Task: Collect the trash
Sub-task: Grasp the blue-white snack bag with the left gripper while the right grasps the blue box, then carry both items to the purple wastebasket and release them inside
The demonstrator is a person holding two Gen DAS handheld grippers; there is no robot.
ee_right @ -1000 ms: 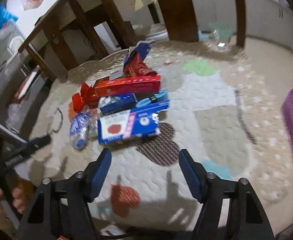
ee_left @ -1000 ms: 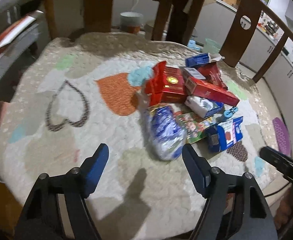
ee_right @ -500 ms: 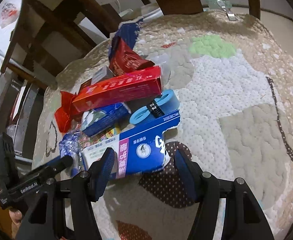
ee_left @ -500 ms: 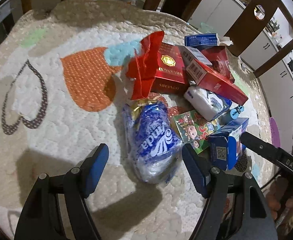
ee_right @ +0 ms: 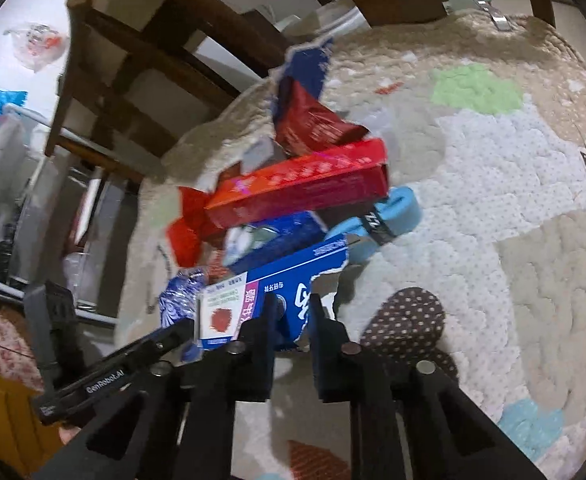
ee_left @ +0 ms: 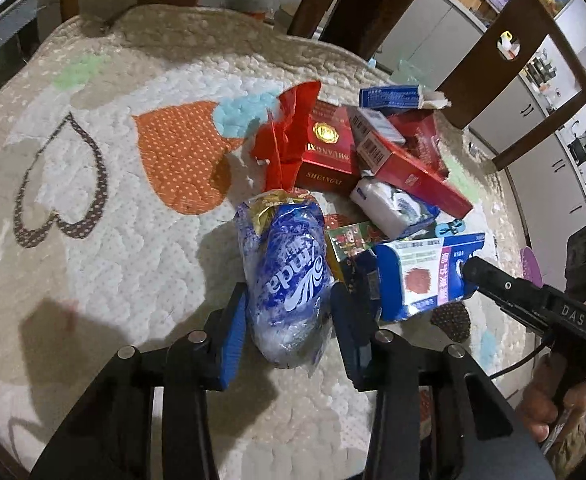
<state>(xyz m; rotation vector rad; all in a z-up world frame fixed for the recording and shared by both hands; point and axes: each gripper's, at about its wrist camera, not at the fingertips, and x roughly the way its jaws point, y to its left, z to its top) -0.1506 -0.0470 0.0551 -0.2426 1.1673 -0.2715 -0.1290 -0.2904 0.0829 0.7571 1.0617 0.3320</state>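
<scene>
A pile of trash lies on the quilted cloth (ee_left: 133, 240). My left gripper (ee_left: 289, 320) is closed on the crumpled blue and white plastic bag (ee_left: 285, 276), one finger on each side of it. My right gripper (ee_right: 291, 320) is shut on the torn blue and white carton (ee_right: 277, 300), which also shows in the left wrist view (ee_left: 421, 276). Behind lie a long red box (ee_right: 301, 188), a red box with a gold emblem (ee_left: 325, 152), a white and blue packet (ee_left: 389, 208) and a light blue roll (ee_right: 381, 220).
Wooden chairs (ee_left: 505, 56) stand around the far edge of the table. A torn blue carton (ee_left: 397, 96) and red wrappers (ee_left: 289, 128) lie at the back of the pile. The cloth's edge (ee_left: 213, 440) runs close below the left gripper.
Both grippers moved forward into the pile and closed: the left onto the blue plastic bag, the right onto the torn blue carton.
</scene>
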